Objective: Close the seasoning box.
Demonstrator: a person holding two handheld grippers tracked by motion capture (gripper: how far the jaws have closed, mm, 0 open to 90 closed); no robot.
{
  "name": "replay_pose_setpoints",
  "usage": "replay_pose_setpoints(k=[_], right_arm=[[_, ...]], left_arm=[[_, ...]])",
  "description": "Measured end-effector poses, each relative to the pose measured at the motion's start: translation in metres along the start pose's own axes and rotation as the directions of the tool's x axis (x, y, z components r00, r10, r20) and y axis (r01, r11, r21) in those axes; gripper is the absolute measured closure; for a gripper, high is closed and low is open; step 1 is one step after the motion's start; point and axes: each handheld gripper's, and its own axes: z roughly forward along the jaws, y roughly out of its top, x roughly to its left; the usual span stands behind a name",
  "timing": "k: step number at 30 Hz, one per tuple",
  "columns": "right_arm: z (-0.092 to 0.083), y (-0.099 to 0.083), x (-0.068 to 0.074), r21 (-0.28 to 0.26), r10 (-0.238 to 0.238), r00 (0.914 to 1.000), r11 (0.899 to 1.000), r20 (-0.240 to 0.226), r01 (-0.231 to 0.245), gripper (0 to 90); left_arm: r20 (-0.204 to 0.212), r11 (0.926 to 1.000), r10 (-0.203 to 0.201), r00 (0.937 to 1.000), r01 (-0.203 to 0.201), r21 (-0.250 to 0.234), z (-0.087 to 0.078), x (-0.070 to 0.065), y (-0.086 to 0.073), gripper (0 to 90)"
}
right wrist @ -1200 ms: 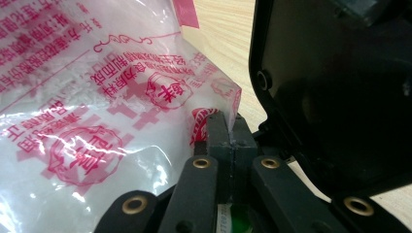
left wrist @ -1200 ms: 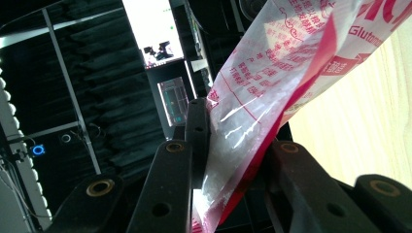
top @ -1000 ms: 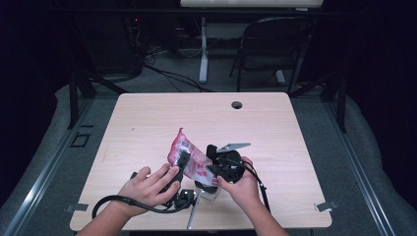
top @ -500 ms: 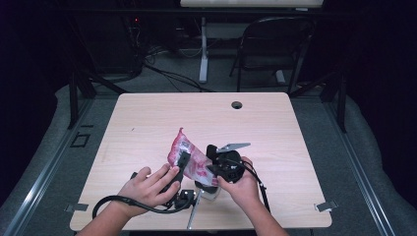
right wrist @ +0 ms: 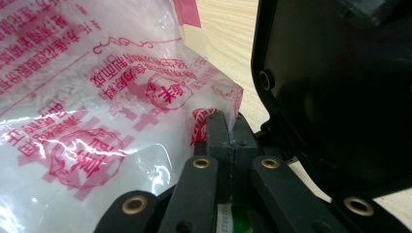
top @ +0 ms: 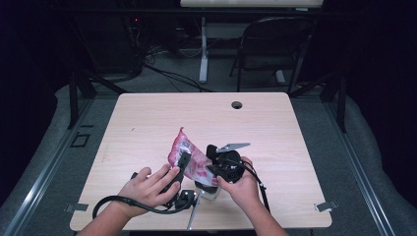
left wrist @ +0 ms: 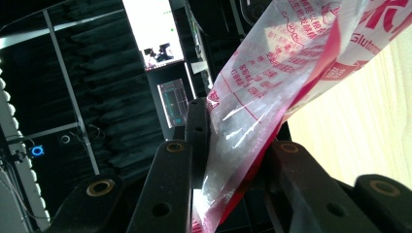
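1. I see a clear plastic bag with red print [top: 191, 158] held up off the table [top: 147, 123], near its front edge, slanting between the two grippers.
2. Left gripper [top: 183, 162]: its jaws are clamped on the bag. In the left gripper view the film [left wrist: 252, 126] runs down between the two black jaws and is pinched there; the jaws stand narrow, with just the bag's thickness between them.
3. Right gripper [top: 212, 158]: its jaws are closed tight on a corner of the bag. In the right gripper view the corner [right wrist: 214, 104] vanishes into the seam between the pressed-together pads.
4. Left hand [top: 147, 186] and right hand [top: 243, 184] rest close together, low over the front of the table.
5. The bag's upper end points away from me, toward the table's middle; its lower end sits between the two gripper bodies.
6. A small round hole [top: 236, 104] lies near the table's far edge, well apart from the bag.
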Motion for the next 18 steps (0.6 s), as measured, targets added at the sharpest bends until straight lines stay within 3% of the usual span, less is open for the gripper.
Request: replay_pose_setpoints(k=[18], right_arm=[[-0.0001,-0.0001,0.0,-0.002,-0.004,1.0,1.0,0.002,0.004,90.0]], left_arm=[[0.002,1.0,-0.003,1.0,0.003,0.0,-0.0002,0.0002,0.0,78.1]])
